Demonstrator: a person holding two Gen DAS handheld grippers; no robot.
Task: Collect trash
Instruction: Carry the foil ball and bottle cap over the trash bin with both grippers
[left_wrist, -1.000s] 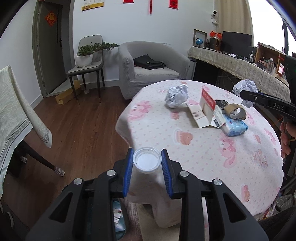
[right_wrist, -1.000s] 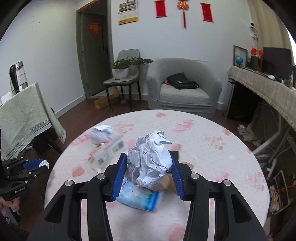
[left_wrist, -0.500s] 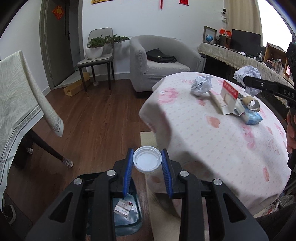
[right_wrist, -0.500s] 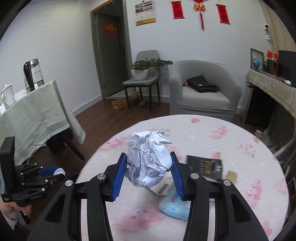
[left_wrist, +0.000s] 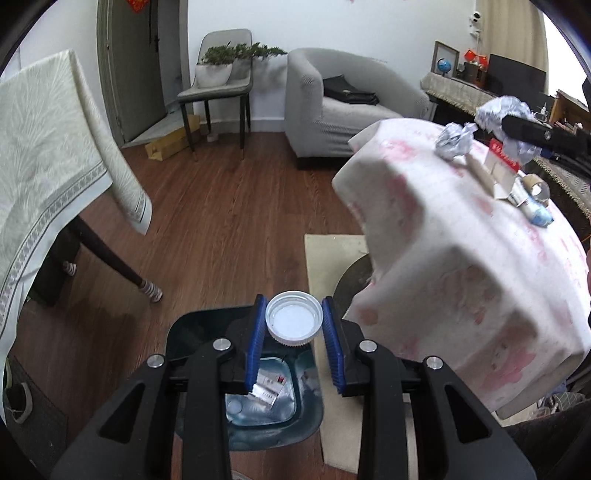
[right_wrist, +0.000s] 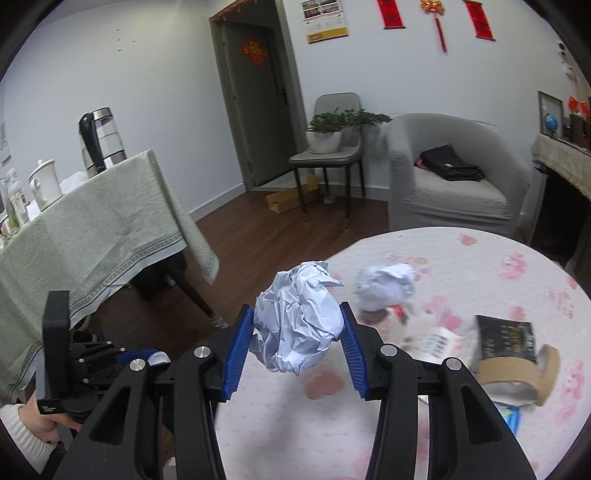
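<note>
Holding the white bottle cap (left_wrist: 293, 324) clamped flat between the blue pads of my left claw (left_wrist: 294, 334), open side facing the lens. Straight below and a little nearer to me sits the dark trash bin (left_wrist: 192, 332) on the floor, scraps already in it; cap is over its far rim. My right claw (right_wrist: 297, 341) is clamped on a crumpled paper ball (right_wrist: 297, 326), above the desk (right_wrist: 480, 280), well apart from the bin. Left releases first, I judge.

Round table (right_wrist: 480, 258) w/ pink cloth: paper ball (right_wrist: 386, 288), box (left_wrist: 498, 171), tape roll (right_wrist: 517, 373), black packet (right_wrist: 506, 338). Floor (left_wrist: 229, 229): bin (left_wrist: 192, 336), mat (left_wrist: 332, 258).
</note>
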